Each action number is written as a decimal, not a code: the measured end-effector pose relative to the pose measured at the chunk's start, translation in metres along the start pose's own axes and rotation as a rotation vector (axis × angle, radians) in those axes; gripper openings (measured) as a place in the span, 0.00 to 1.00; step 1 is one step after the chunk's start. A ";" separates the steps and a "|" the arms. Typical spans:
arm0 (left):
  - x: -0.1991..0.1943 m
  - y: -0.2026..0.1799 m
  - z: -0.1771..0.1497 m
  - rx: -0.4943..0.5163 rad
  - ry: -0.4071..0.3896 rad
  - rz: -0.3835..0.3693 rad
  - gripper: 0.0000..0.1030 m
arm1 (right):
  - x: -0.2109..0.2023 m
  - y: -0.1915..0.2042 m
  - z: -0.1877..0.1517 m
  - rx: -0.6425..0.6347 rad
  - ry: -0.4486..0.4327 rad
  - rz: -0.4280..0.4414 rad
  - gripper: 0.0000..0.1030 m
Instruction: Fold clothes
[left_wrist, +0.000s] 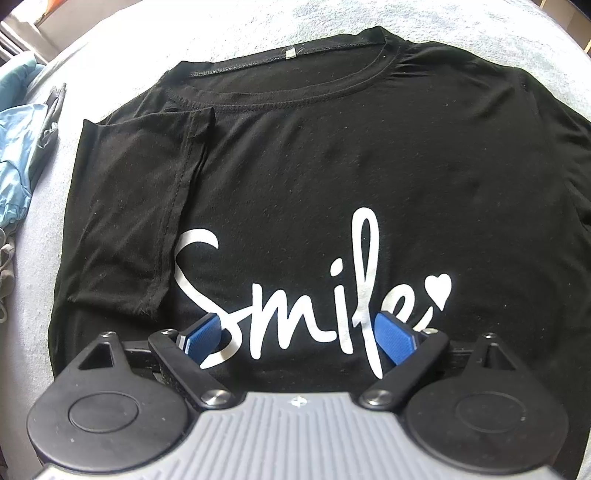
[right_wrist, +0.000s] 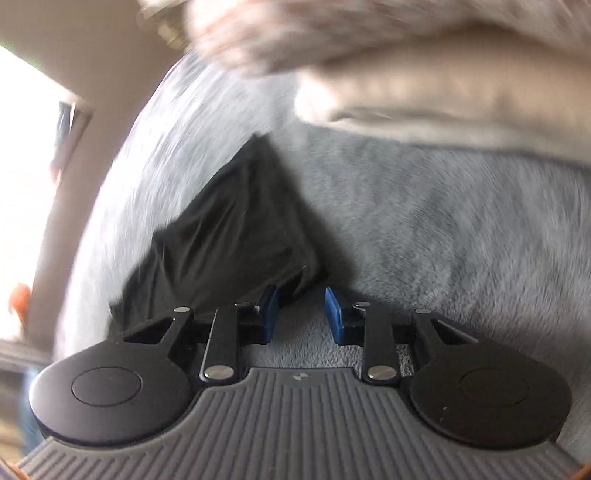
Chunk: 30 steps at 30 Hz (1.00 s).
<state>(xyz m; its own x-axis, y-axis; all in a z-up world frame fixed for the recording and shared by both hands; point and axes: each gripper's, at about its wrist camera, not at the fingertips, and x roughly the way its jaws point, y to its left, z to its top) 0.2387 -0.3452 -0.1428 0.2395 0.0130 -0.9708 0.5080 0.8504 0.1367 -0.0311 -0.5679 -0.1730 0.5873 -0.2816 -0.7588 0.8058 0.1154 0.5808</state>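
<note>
Black T-shirt (left_wrist: 314, 177) flat on grey blanket (left_wrist: 258, 33), thin, limp, light. Left gripper (left_wrist: 301, 338) hovers over print, fingers apart. Right gripper (right_wrist: 301, 314) beside shirt's loose sleeve (right_wrist: 229, 243), fingers apart, empty; pinch sleeve at hem.

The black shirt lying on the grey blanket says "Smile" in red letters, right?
Not quite. The black shirt does lie on the grey blanket and says "Smile", but the letters are white, not red. The left wrist view shows it.

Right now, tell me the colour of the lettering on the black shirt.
White script lettering with a small heart, on the black shirt; clearest in the left wrist view.
</note>
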 end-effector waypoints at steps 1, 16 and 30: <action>0.000 0.000 0.000 0.002 0.000 0.000 0.88 | 0.001 -0.005 0.001 0.041 -0.004 0.010 0.26; -0.019 -0.011 -0.007 0.109 -0.159 -0.020 0.83 | 0.010 0.012 0.018 -0.012 0.018 0.014 0.27; -0.061 -0.133 -0.017 0.613 -0.655 -0.356 0.69 | 0.009 0.111 0.061 -0.648 0.114 -0.098 0.43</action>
<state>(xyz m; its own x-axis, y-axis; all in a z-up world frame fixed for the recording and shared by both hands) 0.1425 -0.4496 -0.1051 0.3079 -0.6465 -0.6981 0.9394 0.3230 0.1151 0.0590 -0.6160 -0.0966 0.4847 -0.2217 -0.8461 0.7178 0.6536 0.2399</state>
